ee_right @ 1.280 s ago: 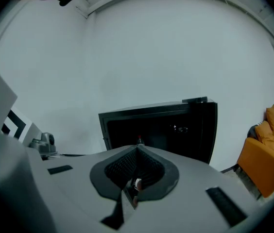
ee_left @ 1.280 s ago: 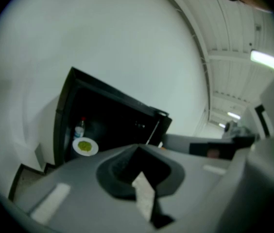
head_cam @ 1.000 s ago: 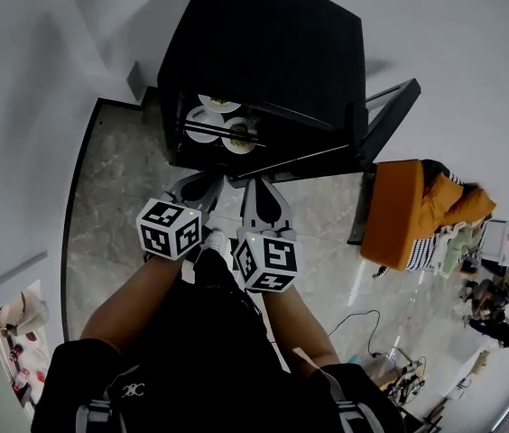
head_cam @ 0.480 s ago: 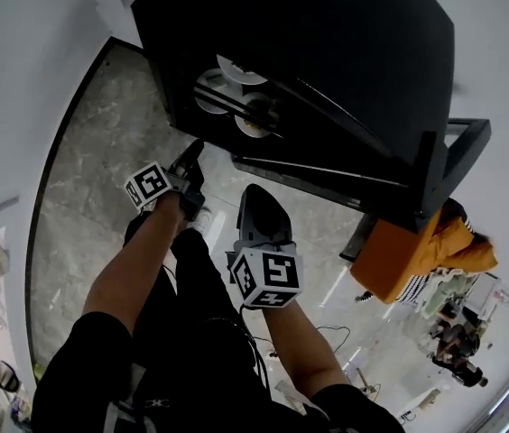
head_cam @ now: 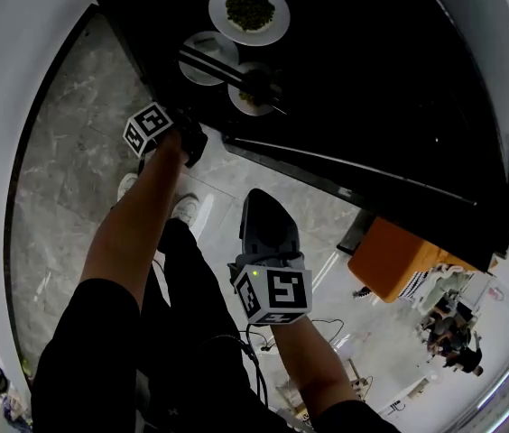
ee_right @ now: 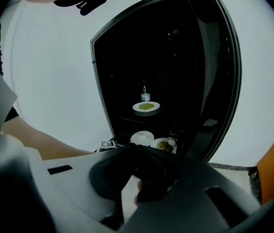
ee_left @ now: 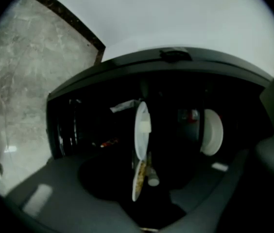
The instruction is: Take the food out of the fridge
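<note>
Jaws of the left gripper (head_cam: 188,141) have just spread, empty, to take the round white plate (head_cam: 206,54) at one o'clock; the right gripper's (head_cam: 261,198) are pressed together.

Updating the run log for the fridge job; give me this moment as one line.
left claw: just opened, empty, at fridge mouth | right claw: shut, empty, short of fridge | plates: three inside, untouched

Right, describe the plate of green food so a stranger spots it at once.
Look into the open black fridge. On its upper shelf, in front of a small bottle, sits the plate of green food. The pale plate and the plate of brownish food share the shelf below; only this one carries green.
</note>
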`<state>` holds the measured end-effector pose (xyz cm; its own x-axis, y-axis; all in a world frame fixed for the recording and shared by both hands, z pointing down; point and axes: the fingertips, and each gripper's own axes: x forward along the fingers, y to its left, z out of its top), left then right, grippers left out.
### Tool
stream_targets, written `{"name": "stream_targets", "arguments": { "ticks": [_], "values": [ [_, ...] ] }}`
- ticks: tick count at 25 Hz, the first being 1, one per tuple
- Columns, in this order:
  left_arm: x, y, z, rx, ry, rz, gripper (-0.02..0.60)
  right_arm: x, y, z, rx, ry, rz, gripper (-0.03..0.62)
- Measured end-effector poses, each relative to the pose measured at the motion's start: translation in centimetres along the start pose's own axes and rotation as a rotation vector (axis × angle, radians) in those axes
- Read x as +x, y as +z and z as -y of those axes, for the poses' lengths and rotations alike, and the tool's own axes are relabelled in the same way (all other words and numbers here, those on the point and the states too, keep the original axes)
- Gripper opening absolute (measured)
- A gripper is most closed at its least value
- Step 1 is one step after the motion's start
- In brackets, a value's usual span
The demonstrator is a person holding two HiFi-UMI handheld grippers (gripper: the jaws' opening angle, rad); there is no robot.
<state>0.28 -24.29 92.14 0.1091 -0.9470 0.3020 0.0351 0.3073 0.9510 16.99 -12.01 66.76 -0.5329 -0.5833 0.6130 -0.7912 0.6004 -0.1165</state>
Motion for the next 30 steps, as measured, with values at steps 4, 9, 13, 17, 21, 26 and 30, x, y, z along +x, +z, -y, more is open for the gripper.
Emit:
{"name": "stream_targets", "arguments": {
  "ticks": [4, 9, 13, 17, 21, 26, 30],
  "values": [
    [2.1, 0.9, -1.4, -0.031, 0.015, 0.039, 0.172, 0.1, -2.1, 0.3, 0.001, -0.01, -0.027, -0.006],
    [4.0, 1.3, -0.8, -0.039, 0.015, 0.052, 0.152, 0.4, -3.6, 0.9, 0.017, -0.024, -0.057, -0.006],
    [3.9, 1.2, -0.1, -0.046, 0.016, 0.053, 0.017, 0.6, -3.6, 0.6, 0.034, -0.027, -0.066, -0.006],
    [3.8, 1.2, 0.3, -0.052, -0.029, 0.023, 0.014, 1.1, -3.0, -0.2, 0.043, -0.024, -0.063, -0.006],
    [3.1, 1.4, 0.7, -0.059, -0.069, -0.001, 0.012, 1.3, -2.6, -1.0, 0.042, -0.025, -0.055, -0.006],
    [0.3, 0.8, 1.0, -0.026, -0.116, -0.059, 0.012, 1.1, -2.3, -2.4, 0.048, -0.026, -0.05, -0.006],
    [-3.6, -1.3, 2.1, -0.001, -0.139, -0.133, 0.012, 1.1, -2.4, -3.4, 0.052, -0.028, -0.052, -0.006]
  ]
}}
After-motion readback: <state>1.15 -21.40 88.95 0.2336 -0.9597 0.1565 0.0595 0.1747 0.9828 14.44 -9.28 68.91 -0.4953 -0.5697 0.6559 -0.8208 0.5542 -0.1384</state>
